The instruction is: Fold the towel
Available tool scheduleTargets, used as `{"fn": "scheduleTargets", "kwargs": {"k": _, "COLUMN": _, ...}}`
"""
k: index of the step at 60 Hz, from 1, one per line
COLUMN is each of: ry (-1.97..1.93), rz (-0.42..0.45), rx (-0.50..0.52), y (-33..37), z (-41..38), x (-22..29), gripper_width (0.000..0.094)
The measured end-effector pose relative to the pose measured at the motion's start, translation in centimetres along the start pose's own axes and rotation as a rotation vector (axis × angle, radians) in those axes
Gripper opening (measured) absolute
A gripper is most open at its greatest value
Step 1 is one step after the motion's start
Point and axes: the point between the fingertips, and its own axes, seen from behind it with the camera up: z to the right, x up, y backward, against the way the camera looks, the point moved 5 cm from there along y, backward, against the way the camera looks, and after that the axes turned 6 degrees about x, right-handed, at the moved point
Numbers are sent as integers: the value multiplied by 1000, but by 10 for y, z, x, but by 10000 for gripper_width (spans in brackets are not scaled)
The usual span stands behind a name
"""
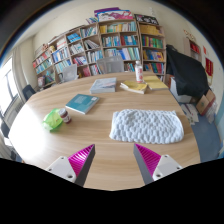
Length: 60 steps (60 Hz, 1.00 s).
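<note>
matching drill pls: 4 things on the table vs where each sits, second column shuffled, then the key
Things:
1. white towel
2. green item
3. blue book
4. bottle

Places:
A. far side of the round table, near the bookshelves
B. mid-table, beyond the green item
C. just ahead of the right finger, lying flat and unfolded
D. ahead of the left finger, off to the left

Pairs: 1-C, 2-D, 3-B, 4-A

The gripper hangs short of the towel, jaws open, nothing between them.
</note>
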Motion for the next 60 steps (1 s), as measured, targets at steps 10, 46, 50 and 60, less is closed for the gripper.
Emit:
{"fn": "scheduleTargets", "kwargs": {"k": 10, "ry": 50, "rz": -12, "rx": 31, "y": -98, "z": -7, "x": 32, "gripper_width": 794}}
{"fn": "scheduleTargets", "kwargs": {"k": 46, "ry": 123, "rz": -164, "rx": -92, "y": -230, "z": 51, "x": 3, "gripper_width": 13}}
{"fn": "scheduleTargets", "kwargs": {"k": 50, "ry": 82, "rz": -125, "rx": -59, "y": -217, "z": 49, "x": 20, "gripper_width": 12}}
{"fn": "scheduleTargets", "kwargs": {"k": 60, "ry": -8, "rz": 39, "rx": -1, "y": -150, "z": 80, "x": 97, "gripper_width": 12}}
